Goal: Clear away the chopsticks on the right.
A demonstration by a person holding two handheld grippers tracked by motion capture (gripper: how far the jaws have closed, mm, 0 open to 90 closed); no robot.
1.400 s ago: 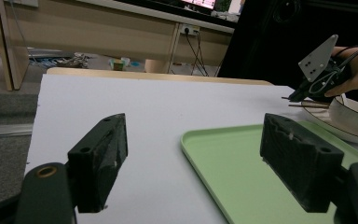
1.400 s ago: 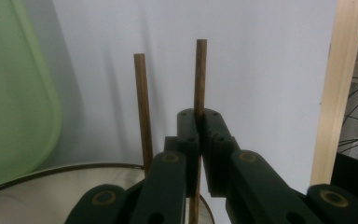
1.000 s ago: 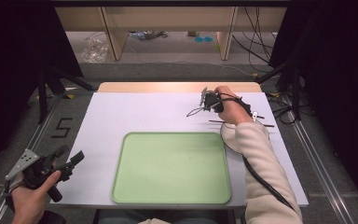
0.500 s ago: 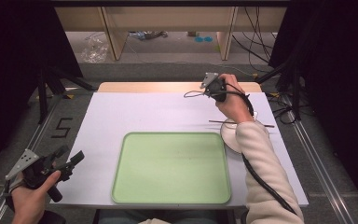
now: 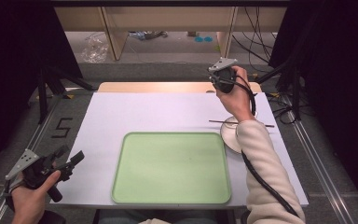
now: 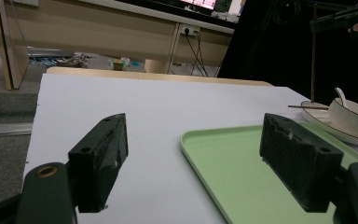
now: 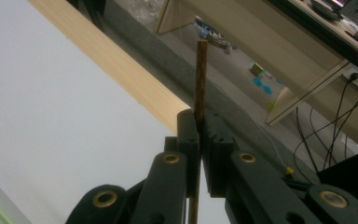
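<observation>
White worktop [image 5: 135, 116] carrying a green tray [image 5: 172, 168] at centre, plate [image 5: 230, 137] just right of the tray with a second chopstick [image 5: 242, 123] across it. Right gripper [image 7: 198, 122] raised beyond the plate, jaws clamped on a brown chopstick [image 7: 200, 74]. Left gripper [image 5: 70, 161] left of the tray, jaws apart, empty.

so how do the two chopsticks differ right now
One chopstick is pinched between the right gripper's shut jaws, lifted off the table and hanging upright. The other chopstick lies flat across the white plate's rim, untouched. Both are thin, dark brown sticks.
</observation>
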